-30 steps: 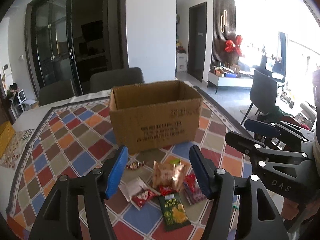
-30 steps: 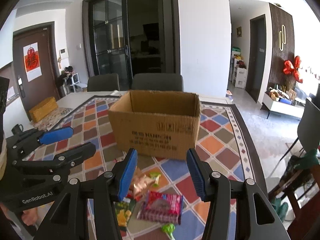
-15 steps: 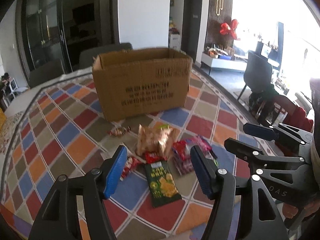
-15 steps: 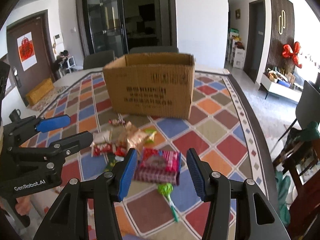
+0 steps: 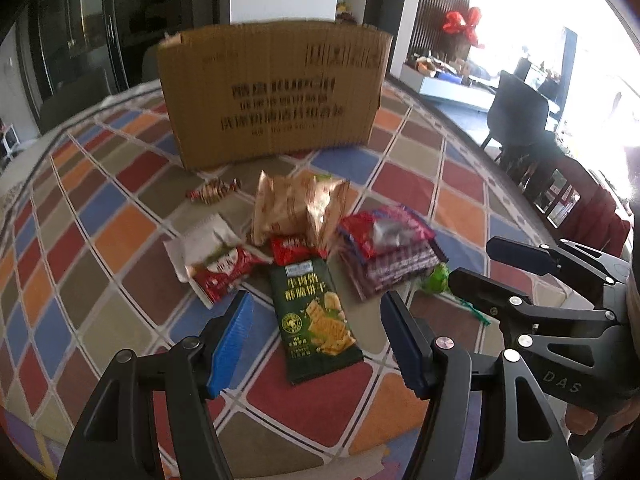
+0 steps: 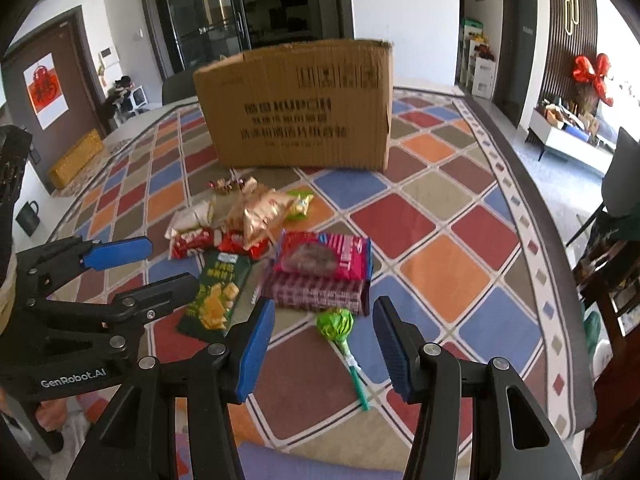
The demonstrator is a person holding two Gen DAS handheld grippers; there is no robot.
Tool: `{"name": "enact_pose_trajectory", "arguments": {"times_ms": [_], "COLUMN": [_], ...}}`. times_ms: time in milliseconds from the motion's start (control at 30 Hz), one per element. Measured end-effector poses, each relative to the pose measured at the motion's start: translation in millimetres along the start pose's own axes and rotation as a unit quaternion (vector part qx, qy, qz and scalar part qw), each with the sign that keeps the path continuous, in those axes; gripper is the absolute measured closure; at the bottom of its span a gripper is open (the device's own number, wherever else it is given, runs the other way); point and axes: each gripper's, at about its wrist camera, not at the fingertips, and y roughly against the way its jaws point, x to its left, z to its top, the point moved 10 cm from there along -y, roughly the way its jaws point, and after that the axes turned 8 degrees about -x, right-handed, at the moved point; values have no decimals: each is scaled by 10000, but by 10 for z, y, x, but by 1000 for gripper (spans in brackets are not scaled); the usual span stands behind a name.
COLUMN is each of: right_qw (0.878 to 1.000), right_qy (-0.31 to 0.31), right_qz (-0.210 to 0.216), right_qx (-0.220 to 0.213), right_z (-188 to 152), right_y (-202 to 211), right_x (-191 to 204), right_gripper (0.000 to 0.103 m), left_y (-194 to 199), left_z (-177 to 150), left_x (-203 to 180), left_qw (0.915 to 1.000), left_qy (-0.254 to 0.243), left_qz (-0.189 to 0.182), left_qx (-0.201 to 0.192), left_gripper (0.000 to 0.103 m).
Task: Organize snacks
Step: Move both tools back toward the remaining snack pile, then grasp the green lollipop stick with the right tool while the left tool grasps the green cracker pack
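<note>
On the checkered tablecloth (image 6: pixel 436 224), at about twelve o'clock from both tools, a cardboard box (image 6: pixel 304 108) stands upright with the snacks heaped just in front of it. From where I stand, the left gripper (image 5: pixel 316 340) hovers with its blue pads spread wide and nothing between them, the green cracker packet (image 5: pixel 314 316) lying flat right in the gap beneath. The right gripper (image 6: pixel 324 344) is likewise spread and empty, with the green lollipop (image 6: pixel 336 322) at its twelve o'clock, stick trailing toward five o'clock. Beyond that, at eleven o'clock of the right tool, a red and pink packet (image 6: pixel 324 256) rests on a purple checked one (image 6: pixel 316 294), and crinkly golden bags (image 5: pixel 298 206) sit nearer the box. I would judge the step in hand to be picking a first item, and it would go best by lowering the left tool squarely over the cracker packet, pinching it across its narrow width near one edge so the flat film lifts instead of sliding, then carrying it up over the box wall. Readable writing is scant: "GenRobot.AI" on the left tool's body, "DAS" on the right one's, and what looks like "KUPON" amid blurred Chinese print on the box
</note>
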Motion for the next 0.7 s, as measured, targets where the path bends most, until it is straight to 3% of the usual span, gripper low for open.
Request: {"name": "enact_pose_trajectory", "arguments": {"times_ms": [267,700], "right_qw": [9995,9983], "right_qy": [-122,-238], "right_qz": [5,49], "right_qx": [281,527], "right_z": [-147,-279], "right_y": [-193,-381], "right_x": [-32,-72], "right_gripper": [51,51], "left_y": [-254,-504], "left_z": [-142,-218], "left_x": [48,50], "left_qw": [9995,9987], "left_qy": [59,-20], "left_qz": [38,180], "left_qx": [305,474], "left_gripper": [38,38]}}
